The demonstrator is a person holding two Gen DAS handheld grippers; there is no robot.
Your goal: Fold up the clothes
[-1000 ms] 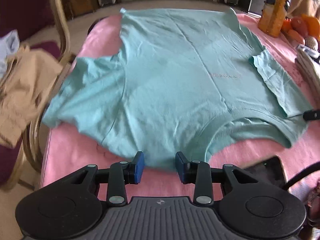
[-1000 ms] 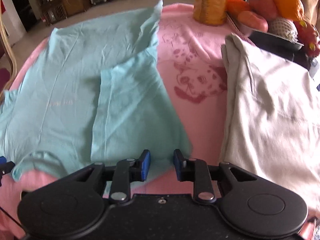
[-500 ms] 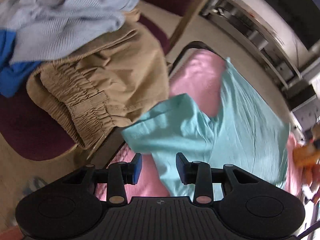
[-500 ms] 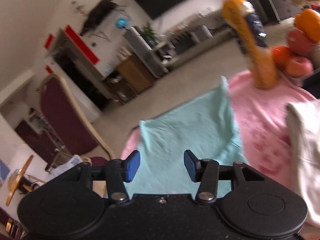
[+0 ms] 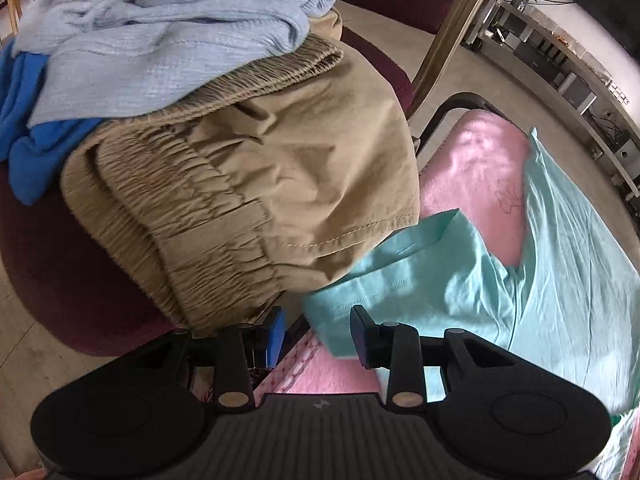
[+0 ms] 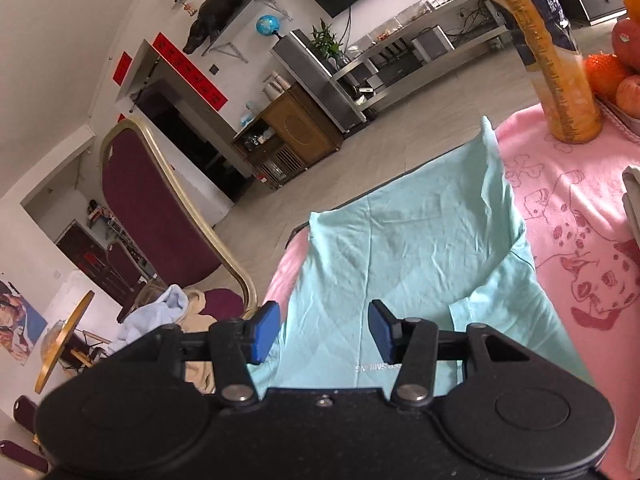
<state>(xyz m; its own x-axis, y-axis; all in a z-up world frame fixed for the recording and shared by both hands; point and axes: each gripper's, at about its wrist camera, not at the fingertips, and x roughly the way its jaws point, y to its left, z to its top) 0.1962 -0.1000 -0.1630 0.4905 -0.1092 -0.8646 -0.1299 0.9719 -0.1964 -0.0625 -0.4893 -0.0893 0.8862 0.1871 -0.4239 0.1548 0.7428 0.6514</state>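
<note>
Teal T-shirt [image 6: 420, 240] lies spread on the pink-covered worktop [image 6: 568, 208], its right side folded inward. Left gripper [image 5: 318, 330] hovers at the sleeve edge, fingers part-open and empty. Right gripper [image 6: 324, 330], fingers just widened, grips nothing above the shirt.

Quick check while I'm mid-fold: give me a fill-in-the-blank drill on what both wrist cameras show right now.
1. The mint-green cotton T-shirt lies on a ____ printed tablecloth.
2. On the maroon chair seat, the pale blue ribbed garment lies on top of the ____ elastic-waist shorts.
3. The left tongs hold ____.
4. Past the T-shirt stands a tall ____ bottle.

Missing words: pink; tan; nothing; orange
</note>
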